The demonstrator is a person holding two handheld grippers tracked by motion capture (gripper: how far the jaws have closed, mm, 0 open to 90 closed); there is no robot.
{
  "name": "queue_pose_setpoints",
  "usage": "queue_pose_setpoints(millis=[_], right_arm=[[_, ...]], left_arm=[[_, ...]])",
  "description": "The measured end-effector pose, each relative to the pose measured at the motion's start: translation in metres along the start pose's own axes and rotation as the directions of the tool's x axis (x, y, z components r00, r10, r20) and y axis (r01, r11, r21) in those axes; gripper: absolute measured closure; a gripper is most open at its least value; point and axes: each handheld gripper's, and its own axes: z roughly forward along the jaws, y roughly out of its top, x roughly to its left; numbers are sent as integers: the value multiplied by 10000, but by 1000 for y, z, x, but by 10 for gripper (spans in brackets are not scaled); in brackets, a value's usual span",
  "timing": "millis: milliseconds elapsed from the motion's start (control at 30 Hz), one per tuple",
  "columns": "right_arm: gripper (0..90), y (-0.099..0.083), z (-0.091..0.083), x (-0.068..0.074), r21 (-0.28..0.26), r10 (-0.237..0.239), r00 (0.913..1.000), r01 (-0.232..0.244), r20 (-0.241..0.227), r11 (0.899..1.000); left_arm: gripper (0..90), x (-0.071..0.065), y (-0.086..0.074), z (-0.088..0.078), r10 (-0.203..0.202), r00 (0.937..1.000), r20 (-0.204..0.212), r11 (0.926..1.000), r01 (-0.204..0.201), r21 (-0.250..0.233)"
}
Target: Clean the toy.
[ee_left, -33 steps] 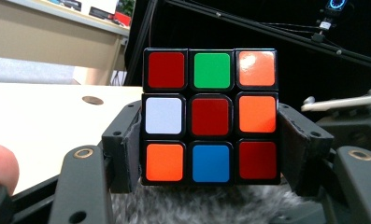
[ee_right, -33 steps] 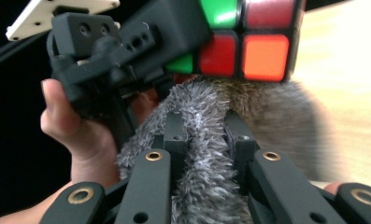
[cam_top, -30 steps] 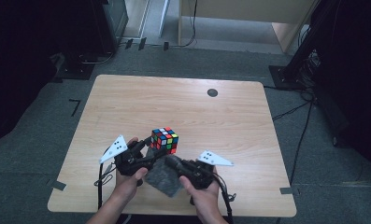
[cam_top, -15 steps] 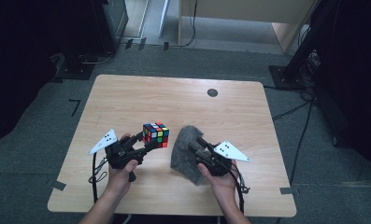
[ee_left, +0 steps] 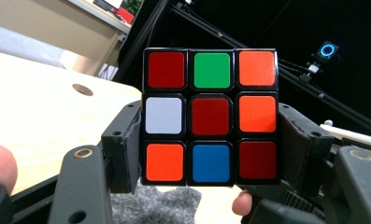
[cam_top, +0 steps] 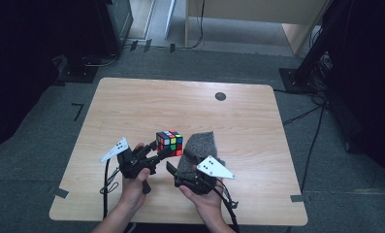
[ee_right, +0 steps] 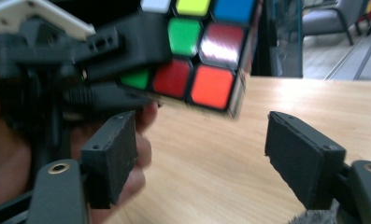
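Two grippers on the job here. The left gripper (cam_top: pixel 167 152) has its jaws clamped on opposite sides of the puzzle cube (cam_top: pixel 169 142), holding it up just off the table (cam_top: pixel 132 107) near the person's edge; the left gripper view shows the cube (ee_left: pixel 211 116) squeezed square between the pads. The right gripper (cam_top: pixel 175 160) sits just beside it with jaws that have just been opening, now spread wide with nothing between them, bare wood showing in the gap.

Handling-wise, the cube looks light and rigid with slick plastic stickers, so I'd guess flat faces are the place to grab, not edges or corners, since the layers can twist and it could pop out. Pads centred on the middle row seems safest.

Around it: a grey cloth (cam_top: pixel 200 145) lies crumpled on the table right under the right gripper, soft and floppy, probably touching its underside, though that's hard to tell. It could snag a jaw. A small dark round hole (cam_top: pixel 220 96) sits far off, no bother.
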Motion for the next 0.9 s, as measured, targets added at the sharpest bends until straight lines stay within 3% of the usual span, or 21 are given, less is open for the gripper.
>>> queue_pose_setpoints(millis=[167,333,533,633,733,900], right_arm=[[200,-3,4,3,-106,-215,9987,220,453,9997],[180,-3,7,11,-404,-519,9972,541,548,9977],[201,-4,7,9,-638,-699,9880,793,1377,9948],[262,-6,5,10,-674,-1225,9785,1352,1658,9885],[328,-6,3,9,-625,-1394,9782,1504,1537,9866],[334,-4,0,7,-454,-2101,9661,2190,1503,9747]], left_arm=[[344,0,-5,3,-465,9989,86,9989,464,55],[343,-4,-11,8,-677,9974,233,9976,673,169],[343,-8,-19,15,-903,9947,495,9946,876,548],[341,-7,-18,14,-921,9946,483,9948,899,470],[336,-4,-15,12,-975,9938,531,9943,949,494],[333,-3,-13,13,-1060,9912,786,9919,998,791]])
